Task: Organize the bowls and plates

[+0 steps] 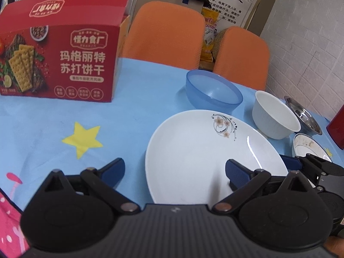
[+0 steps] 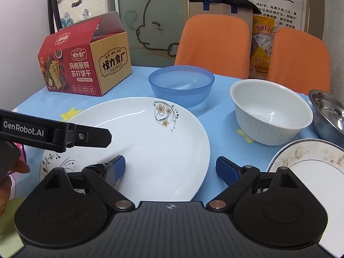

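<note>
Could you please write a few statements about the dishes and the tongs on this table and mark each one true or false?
1. The blue bowl stands upright and apart from the white bowl. True.
2. The large white plate has a flower pattern near its far rim. True.
3. The right tongs are clamped on the large white plate. False: they are open, one finger over the plate and one beside it.
4. The white bowl is stacked inside the blue bowl. False: it sits by itself on the blue tablecloth.
5. The red cracker box has its lid flap open. True.
6. The left tongs hold the steel bowl. False: they are open and hold nothing.
</note>
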